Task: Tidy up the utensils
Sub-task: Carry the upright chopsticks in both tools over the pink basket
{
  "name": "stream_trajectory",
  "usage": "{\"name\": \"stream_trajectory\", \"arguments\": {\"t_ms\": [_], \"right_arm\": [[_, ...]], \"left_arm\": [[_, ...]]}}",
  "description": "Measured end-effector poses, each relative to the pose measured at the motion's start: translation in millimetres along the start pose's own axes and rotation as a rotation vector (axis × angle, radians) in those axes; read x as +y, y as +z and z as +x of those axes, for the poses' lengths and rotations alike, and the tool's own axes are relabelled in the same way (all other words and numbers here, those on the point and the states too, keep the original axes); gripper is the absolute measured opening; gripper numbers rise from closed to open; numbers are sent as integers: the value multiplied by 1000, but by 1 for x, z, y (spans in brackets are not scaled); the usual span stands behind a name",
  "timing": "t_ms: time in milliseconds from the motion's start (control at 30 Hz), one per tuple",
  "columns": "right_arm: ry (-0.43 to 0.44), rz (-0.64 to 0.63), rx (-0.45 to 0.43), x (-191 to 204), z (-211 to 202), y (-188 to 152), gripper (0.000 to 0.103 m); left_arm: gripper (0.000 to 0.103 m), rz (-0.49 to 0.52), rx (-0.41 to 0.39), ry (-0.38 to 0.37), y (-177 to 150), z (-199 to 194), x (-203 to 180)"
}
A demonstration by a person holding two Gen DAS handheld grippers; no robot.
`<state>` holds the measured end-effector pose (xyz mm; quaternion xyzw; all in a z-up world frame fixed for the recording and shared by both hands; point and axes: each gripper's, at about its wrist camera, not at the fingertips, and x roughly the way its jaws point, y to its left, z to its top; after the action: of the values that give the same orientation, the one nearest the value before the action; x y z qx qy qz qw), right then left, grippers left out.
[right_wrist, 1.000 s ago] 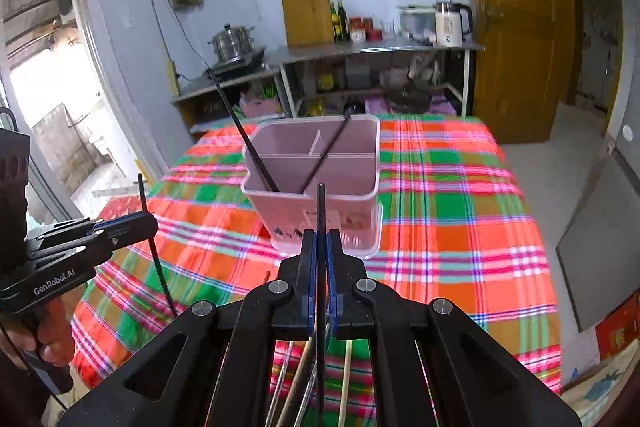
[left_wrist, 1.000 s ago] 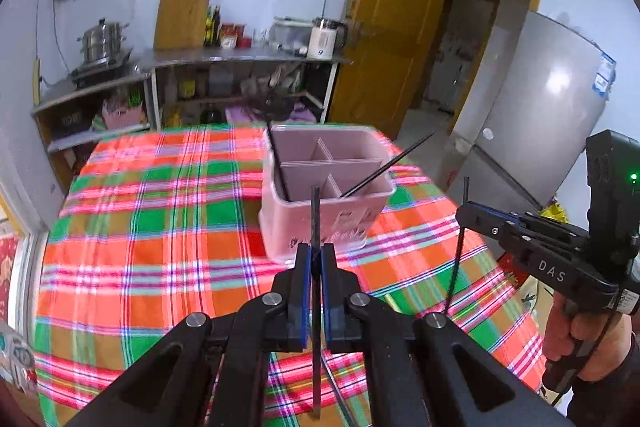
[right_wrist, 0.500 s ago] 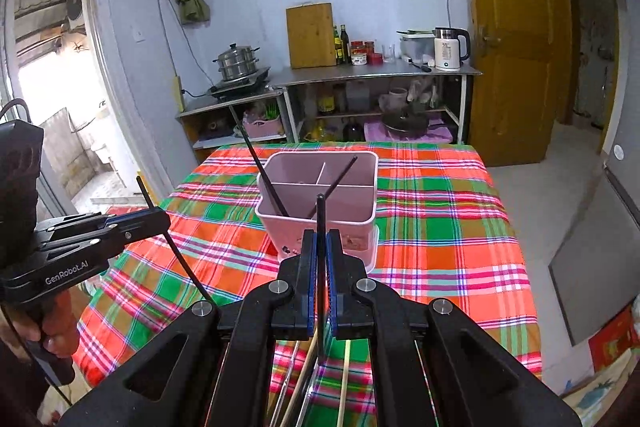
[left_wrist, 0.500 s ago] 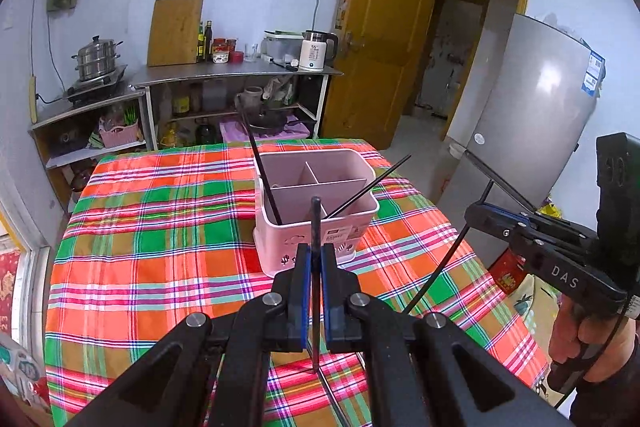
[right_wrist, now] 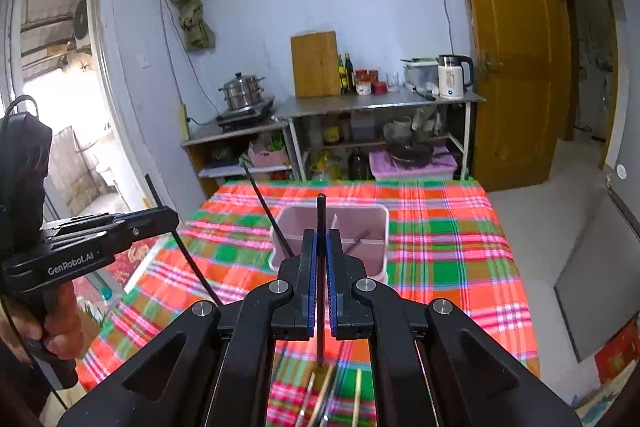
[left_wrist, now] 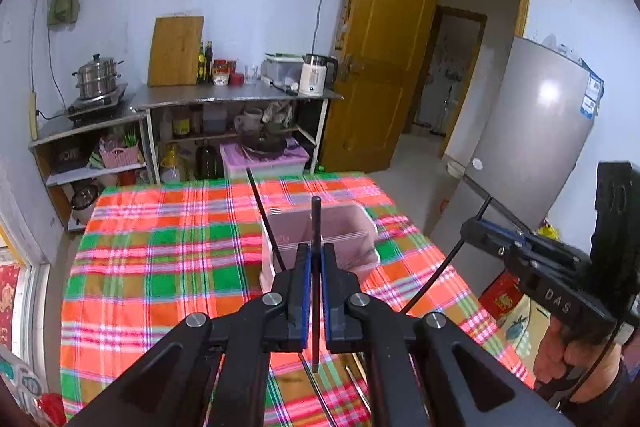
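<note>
A pink divided utensil holder (left_wrist: pixel 344 231) (right_wrist: pixel 362 227) stands on the plaid tablecloth with a black chopstick (left_wrist: pixel 264 215) (right_wrist: pixel 266 211) leaning in it. My left gripper (left_wrist: pixel 315 259) is shut on a black chopstick (left_wrist: pixel 316 223), held upright above the table in front of the holder. It also shows in the right wrist view (right_wrist: pixel 160 219). My right gripper (right_wrist: pixel 320 247) is shut on another black chopstick (right_wrist: pixel 320 215), also upright. It shows at the right of the left wrist view (left_wrist: pixel 476 227). Loose chopsticks (right_wrist: pixel 332 395) lie on the cloth below.
The table (left_wrist: pixel 168 267) with the red, green and orange cloth fills the middle. Behind it are metal shelves (left_wrist: pixel 236 99) with a steamer pot (left_wrist: pixel 96 75), kettle (left_wrist: pixel 314 79) and cutting board (left_wrist: pixel 176 51). A fridge (left_wrist: pixel 532 131) stands right, by a wooden door (left_wrist: pixel 384 59).
Both grippers have lifted and pulled back from the holder with their chopsticks, so the holder looks smaller and farther. Both chopsticks in the other hand's view tilt more.
</note>
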<state>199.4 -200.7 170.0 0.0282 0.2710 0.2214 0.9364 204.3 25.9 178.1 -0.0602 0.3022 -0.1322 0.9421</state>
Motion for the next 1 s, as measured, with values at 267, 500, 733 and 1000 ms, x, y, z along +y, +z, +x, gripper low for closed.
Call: {"name": "stream_trajectory", "arguments": {"t_ms": [267,500,733,1000], "right_arm": [[22,27,-80,-2,6,36,4],[30,39,-131,-1,16,63,4],[33,50,-145,-6,39,72,4],[25,71,-104,-15,74,55,4]], "left_arm": [[4,-38,-65,-4,51,-2,14],[4,-40,-102,3,84,5,16],[4,-47,-105,1,94,31,23],[4,-95,-58,-3,73,74,43]]}}
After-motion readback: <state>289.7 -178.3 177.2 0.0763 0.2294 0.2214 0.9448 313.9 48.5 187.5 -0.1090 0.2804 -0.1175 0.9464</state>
